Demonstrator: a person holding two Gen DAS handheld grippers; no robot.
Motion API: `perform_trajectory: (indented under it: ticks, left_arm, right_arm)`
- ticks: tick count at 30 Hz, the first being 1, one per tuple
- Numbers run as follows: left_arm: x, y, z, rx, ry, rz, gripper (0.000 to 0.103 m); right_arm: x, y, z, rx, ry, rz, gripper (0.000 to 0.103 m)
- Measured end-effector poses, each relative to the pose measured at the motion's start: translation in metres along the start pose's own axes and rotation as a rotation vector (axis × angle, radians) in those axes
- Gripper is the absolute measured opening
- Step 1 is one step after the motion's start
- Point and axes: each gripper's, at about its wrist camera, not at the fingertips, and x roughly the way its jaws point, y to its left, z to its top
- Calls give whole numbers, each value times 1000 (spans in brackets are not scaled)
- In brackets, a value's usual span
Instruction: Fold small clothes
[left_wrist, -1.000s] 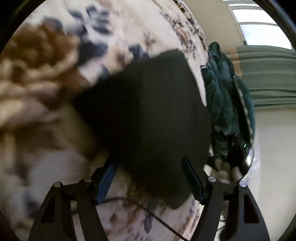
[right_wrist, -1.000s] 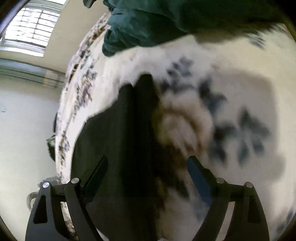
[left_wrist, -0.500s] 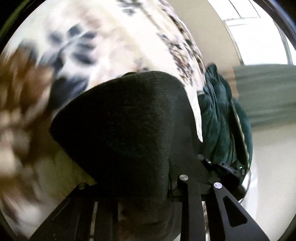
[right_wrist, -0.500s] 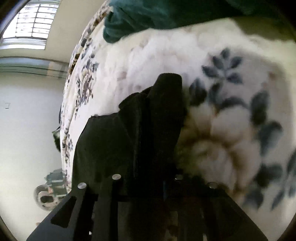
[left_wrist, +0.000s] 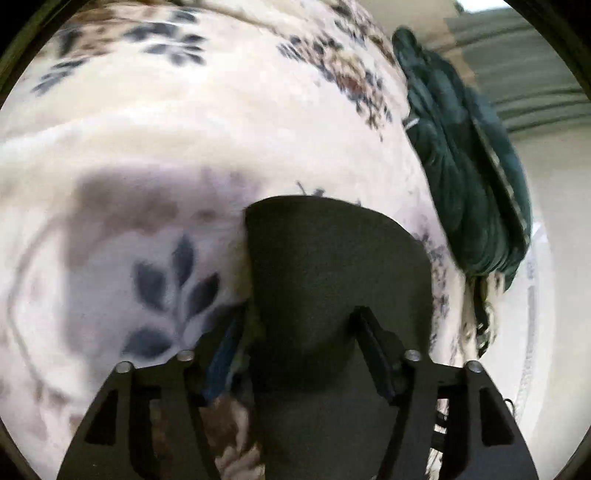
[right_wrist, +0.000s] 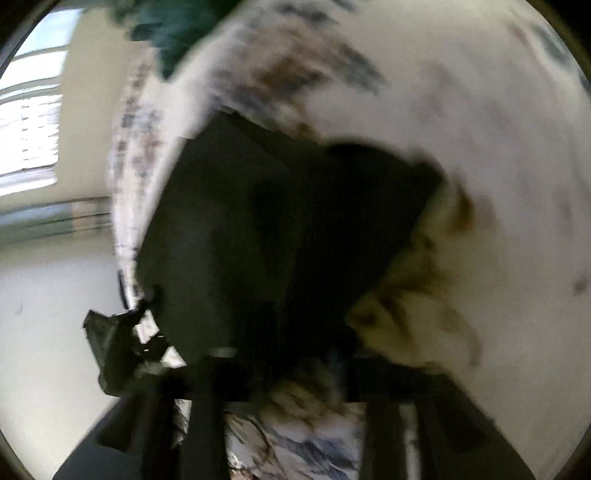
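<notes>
As the black garment (left_wrist: 332, 280) is now lying doubled over on the floral blanket (left_wrist: 155, 147), I am spreading the left gripper (left_wrist: 299, 332) around its six o'clock edge, while the blurred right gripper's (right_wrist: 291, 354) grasp is impossible to tell, suggesting a completed fold.

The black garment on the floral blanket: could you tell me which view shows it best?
The left wrist view: the black garment is sharp there, its folded edge outlined against the floral blanket. The right wrist view shows more of it, but motion-blurred.
</notes>
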Motion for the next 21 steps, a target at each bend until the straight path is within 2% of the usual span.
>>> perform_trajectory:
  ticks: [1, 4, 5, 8, 11, 12, 14, 16, 17, 18, 19, 21]
  left_arm:
    - [-9, -1, -8, -15, -35, 32, 63]
    - [-33, -12, -32, -22, -128, 66, 64]
    - [-38, -22, -40, -6, -157, 86, 64]
    - [-41, -42, -54, 27, -216, 173, 64]
    - [-26, -44, -58, 31, -197, 210, 65]
    - [-21, -41, -59, 20, -182, 196, 64]
    - [-10, -37, -57, 5, -159, 200, 65]
    - [-5, -38, -55, 24, -152, 207, 65]
    - [-4, -38, -53, 30, -150, 213, 65]
    - [-3, -39, -50, 37, -150, 207, 65]
    - [-5, -39, -50, 37, -154, 203, 65]
    - [-5, -39, -45, 39, -162, 203, 65]
  right_arm:
    - [-6, -3, 5, -15, -10, -10, 58]
    - [-43, 1, 19, -135, -86, -109, 60]
    - [-57, 7, 25, -182, -119, -137, 61]
    - [-74, 33, 52, -299, -146, -186, 61]
    - [-56, 75, 92, -406, -137, -192, 61]
    - [-46, 85, 103, -430, -123, -184, 61]
    - [-18, 110, 129, -473, -74, -180, 61]
    - [22, 133, 151, -511, 11, -154, 61]
    - [38, 141, 157, -518, 29, -162, 57]
    - [47, 147, 161, -538, 39, -180, 26]
    - [54, 154, 160, -576, 31, -215, 6]
    - [50, 167, 152, -658, -30, -236, 6]
